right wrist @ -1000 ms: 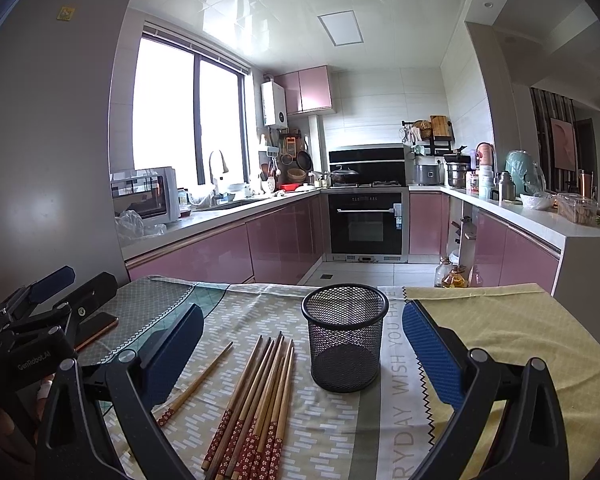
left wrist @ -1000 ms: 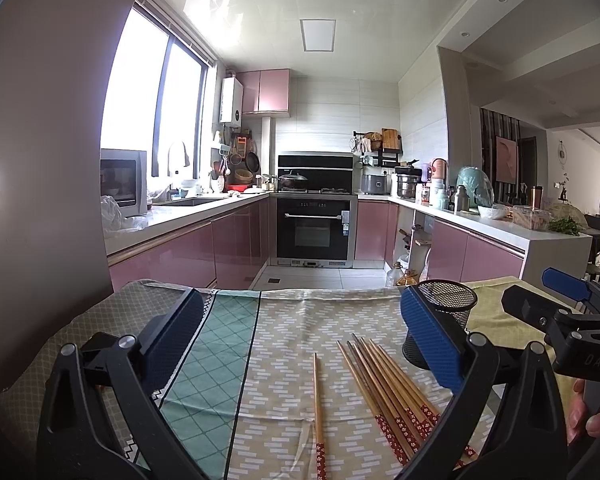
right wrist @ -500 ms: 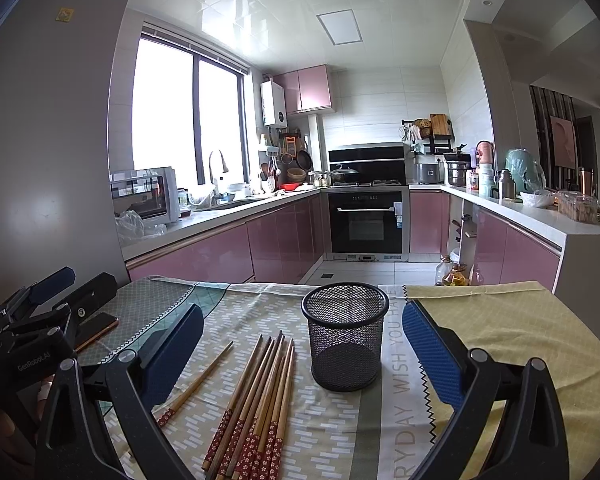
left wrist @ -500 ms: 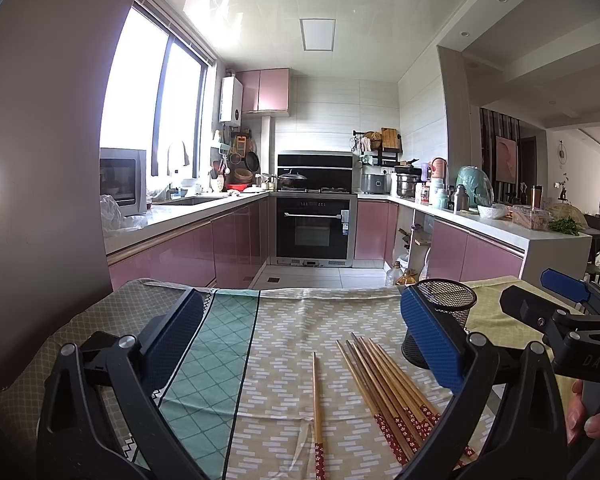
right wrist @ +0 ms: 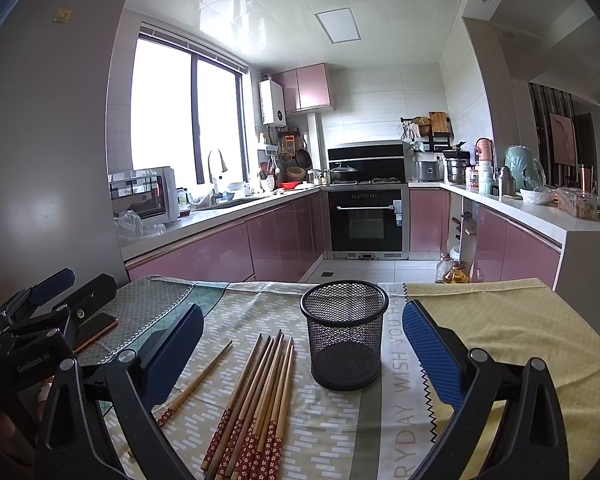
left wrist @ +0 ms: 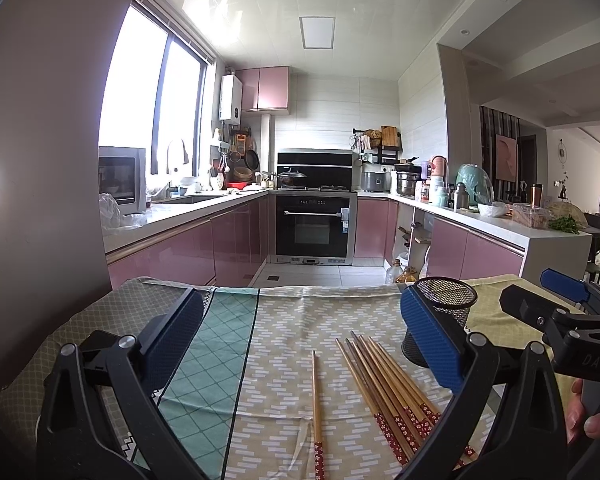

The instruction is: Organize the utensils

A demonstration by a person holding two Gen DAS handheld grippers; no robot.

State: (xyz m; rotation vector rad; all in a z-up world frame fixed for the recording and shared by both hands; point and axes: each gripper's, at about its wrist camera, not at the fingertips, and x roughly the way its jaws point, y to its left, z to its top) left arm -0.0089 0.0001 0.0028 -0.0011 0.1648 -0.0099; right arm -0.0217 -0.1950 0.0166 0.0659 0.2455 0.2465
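Note:
A bundle of several wooden chopsticks with red patterned ends (right wrist: 256, 404) lies on the table cloth, left of an empty black mesh cup (right wrist: 345, 336). One single chopstick (right wrist: 198, 384) lies apart to their left. In the left wrist view the bundle (left wrist: 388, 388) lies right of the single chopstick (left wrist: 317, 404), and the cup (left wrist: 446, 316) stands behind my right finger pad. My left gripper (left wrist: 300, 344) is open and empty above the cloth. My right gripper (right wrist: 302, 350) is open and empty, hovering over the chopsticks and cup.
A phone (right wrist: 98, 330) lies on the cloth at the left, under the left gripper body (right wrist: 40, 332). The right gripper body (left wrist: 564, 332) shows at the right. The table's far edge (right wrist: 340, 282) drops to the kitchen floor. A grey wall stands at the left.

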